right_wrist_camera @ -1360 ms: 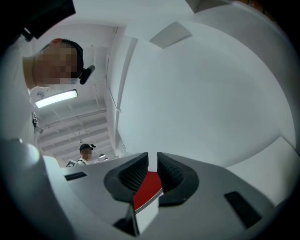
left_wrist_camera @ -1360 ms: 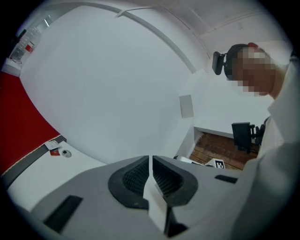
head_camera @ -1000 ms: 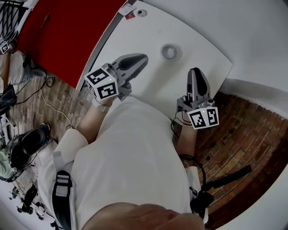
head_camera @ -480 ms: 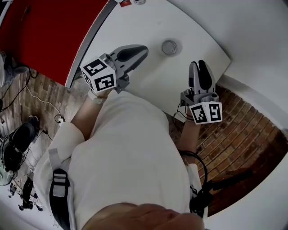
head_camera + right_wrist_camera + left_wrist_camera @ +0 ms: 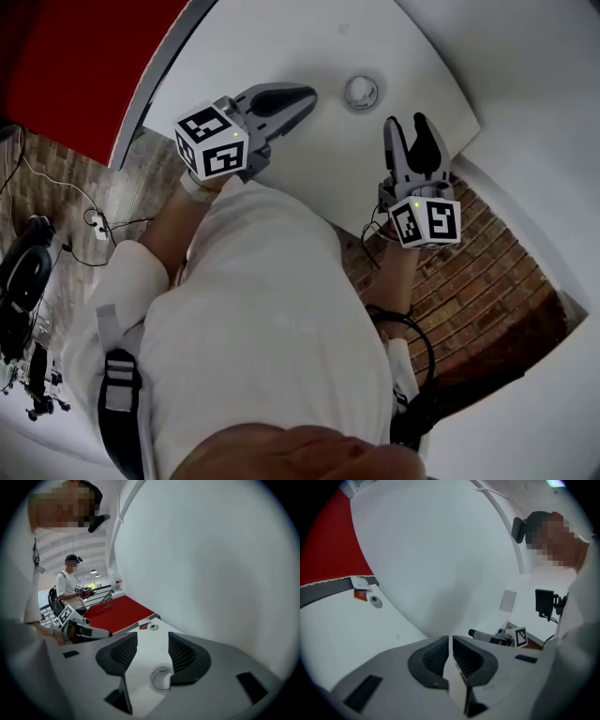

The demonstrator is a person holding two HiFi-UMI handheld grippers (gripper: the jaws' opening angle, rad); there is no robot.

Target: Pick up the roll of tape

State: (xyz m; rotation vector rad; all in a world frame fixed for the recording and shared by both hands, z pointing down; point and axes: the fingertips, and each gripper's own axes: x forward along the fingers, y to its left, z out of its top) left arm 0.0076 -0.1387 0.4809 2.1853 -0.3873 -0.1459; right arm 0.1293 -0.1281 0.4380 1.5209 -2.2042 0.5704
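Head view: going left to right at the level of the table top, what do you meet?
Red surface → left gripper → roll of tape → right gripper, whose jaws have just been opening, with nothing gripped between them.

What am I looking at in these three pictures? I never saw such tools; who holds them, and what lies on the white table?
A person holds a two-jaw gripper in each hand. The head view comes from a camera on the person's head, looking down; the two gripper views come from cameras riding on the grippers. On the white table lies a roll of tape. The left gripper has its jaws together, empty. The right gripper has just been opening its jaws; in its view the roll shows in the gap between them, but the pads do not touch it.
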